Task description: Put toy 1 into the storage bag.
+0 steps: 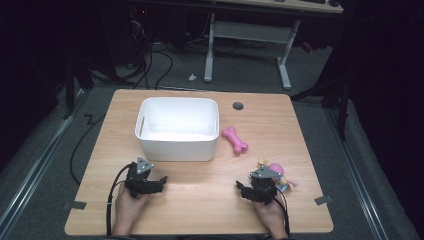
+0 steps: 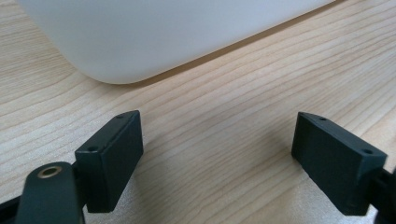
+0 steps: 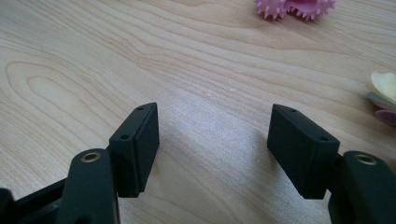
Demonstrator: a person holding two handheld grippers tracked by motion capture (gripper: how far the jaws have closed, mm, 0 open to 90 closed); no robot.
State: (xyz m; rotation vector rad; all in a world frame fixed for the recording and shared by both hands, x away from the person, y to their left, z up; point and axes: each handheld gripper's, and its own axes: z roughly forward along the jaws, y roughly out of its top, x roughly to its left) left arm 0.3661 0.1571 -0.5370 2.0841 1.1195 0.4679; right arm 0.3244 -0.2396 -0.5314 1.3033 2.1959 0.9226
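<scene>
A white plastic bin (image 1: 177, 127) stands at the middle of the wooden table (image 1: 200, 205), and its rounded lower corner (image 2: 163, 32) fills the top of the left gripper view. To the bin's right lies a pink bone-shaped toy (image 1: 235, 140), whose spiked end (image 3: 294, 7) shows ahead of the right gripper. A small multicoloured toy (image 1: 278, 172) sits just right of my right gripper (image 1: 249, 184); its edge (image 3: 385, 95) shows too. My left gripper (image 1: 157, 181) rests in front of the bin. Both the left gripper (image 2: 217, 154) and the right gripper (image 3: 212, 140) stand open over bare wood.
A round cable hole (image 1: 238, 106) sits in the table behind the bone. Grey tape marks lie at the front left (image 1: 74, 204) and front right (image 1: 322, 200) corners. Beyond the table stand a white desk frame (image 1: 247, 35) and floor cables.
</scene>
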